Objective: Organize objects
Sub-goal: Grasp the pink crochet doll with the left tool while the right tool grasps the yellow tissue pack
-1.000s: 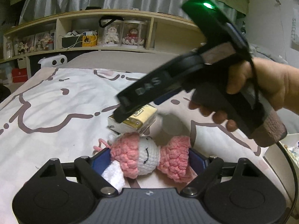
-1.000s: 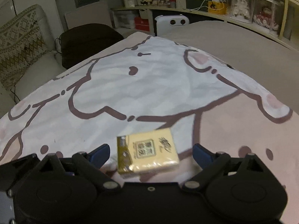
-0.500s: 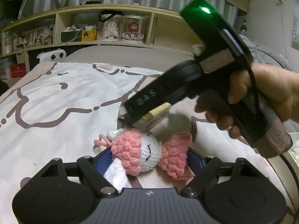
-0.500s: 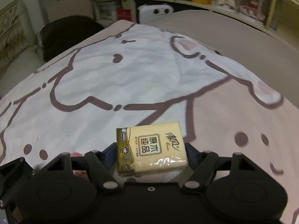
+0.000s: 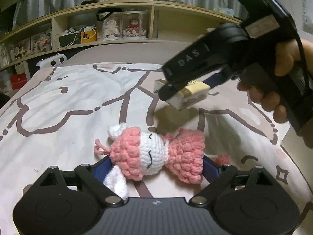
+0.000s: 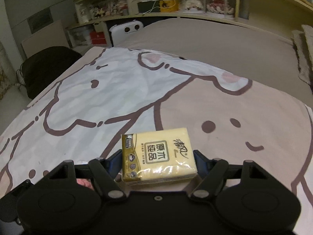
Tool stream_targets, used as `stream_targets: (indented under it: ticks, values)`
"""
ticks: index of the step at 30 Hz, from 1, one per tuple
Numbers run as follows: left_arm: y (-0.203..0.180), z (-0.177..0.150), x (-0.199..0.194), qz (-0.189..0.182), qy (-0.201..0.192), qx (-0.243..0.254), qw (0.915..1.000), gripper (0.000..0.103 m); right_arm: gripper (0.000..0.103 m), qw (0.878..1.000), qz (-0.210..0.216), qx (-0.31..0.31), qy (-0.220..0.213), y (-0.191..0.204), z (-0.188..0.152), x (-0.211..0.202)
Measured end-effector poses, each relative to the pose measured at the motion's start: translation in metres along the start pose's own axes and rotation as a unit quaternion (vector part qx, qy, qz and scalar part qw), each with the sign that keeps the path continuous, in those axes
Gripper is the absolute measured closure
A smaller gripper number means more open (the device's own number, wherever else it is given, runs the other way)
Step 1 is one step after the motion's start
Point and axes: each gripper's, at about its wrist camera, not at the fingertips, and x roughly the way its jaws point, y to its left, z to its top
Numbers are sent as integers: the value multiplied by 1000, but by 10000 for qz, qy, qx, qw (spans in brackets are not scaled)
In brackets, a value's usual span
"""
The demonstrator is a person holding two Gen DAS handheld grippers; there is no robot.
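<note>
A pink and white crochet doll (image 5: pixel 154 154) lies on the printed bedsheet (image 5: pixel 58 105), between the blue pads of my left gripper (image 5: pixel 156 166), whose jaws stand wide around it without squeezing. My right gripper (image 6: pixel 157 159) is shut on a yellow tissue pack (image 6: pixel 158 156) and holds it lifted above the sheet. In the left wrist view the right gripper (image 5: pixel 187 86) hangs above and beyond the doll, with the tissue pack (image 5: pixel 187 96) in its jaws and a shadow on the sheet beneath it.
A wooden shelf (image 5: pixel 137 9) with doll display cases (image 5: pixel 125 26) runs along the back wall. A white device (image 6: pixel 127 29) stands at the bed's far end. A dark chair (image 6: pixel 47 66) stands left of the bed. A white box edge (image 5: pixel 297 143) lies at right.
My right gripper closed on the tissue pack and lifted it off the sheet, up and to the right. My left gripper drew back a little from the doll.
</note>
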Motion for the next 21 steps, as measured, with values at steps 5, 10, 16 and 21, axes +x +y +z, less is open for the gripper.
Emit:
stream_targets:
  ticks: [5,10,16,21]
  values:
    - [-4,-2,4,30,81,91,9999,8,28,10000,-39,27,16,-6,-4,-1]
    - [3,-1,3,-43,10,-88,10000,21,28,9999,-69,81,2,-8,-8,-2]
    - [9,5,-4,-33,-73,-359,9993,39,28,9998,-122,145,-88,-7,-13,-11]
    - [13,10,-10,-24,-108,-498,9987,45,28,9993,-189,268,-196,-9,-15,-29]
